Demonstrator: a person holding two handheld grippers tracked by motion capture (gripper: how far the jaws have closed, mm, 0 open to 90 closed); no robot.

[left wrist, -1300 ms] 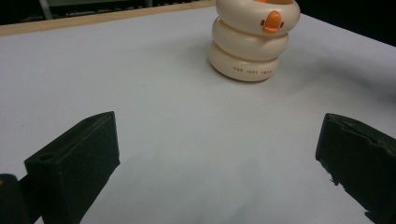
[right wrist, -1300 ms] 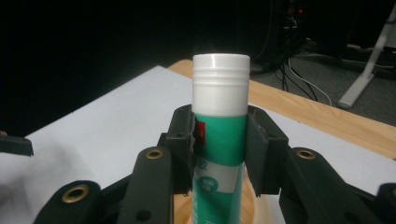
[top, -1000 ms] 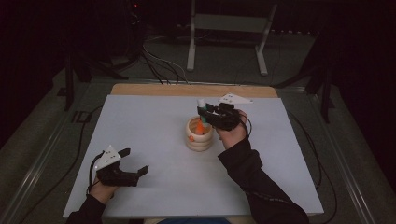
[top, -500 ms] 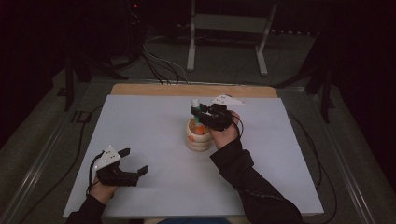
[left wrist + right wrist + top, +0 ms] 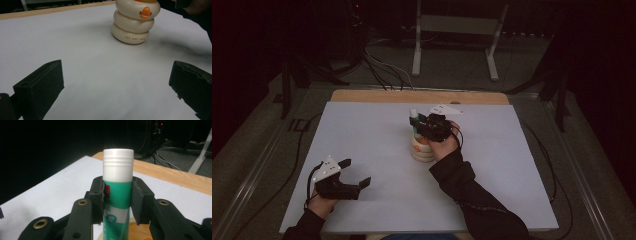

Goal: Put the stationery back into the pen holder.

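**Glue stick held upright over ringed holder**

The table (image 5: 362,150) carries a smooth, matt white sheet, with a bare wooden strip along its far edge.

Near the middle stands the holder (image 5: 133,23): a cream, glossy body shaped as three stacked, rounded rings, the lowest bearing a line of small orange lettering, the top one an orange duck-bill mark. Its mouth shows an orange rim; what lies inside cannot be made out from these views.

The right gripper (image 5: 117,202) is directly above the holder, its black jaws pinched on the glue stick (image 5: 117,187). The stick is a plain cylinder with a green-and-white label, a small red mark and a white ribbed cap. Its long axis is vertical, cap up, lower end pointing down at the holder's mouth. Whether that end has entered the mouth is not clear, as the jaws hide it.

The left gripper (image 5: 354,172) sits near the table's front left, well apart from the holder, jaws spread wide with nothing between them.
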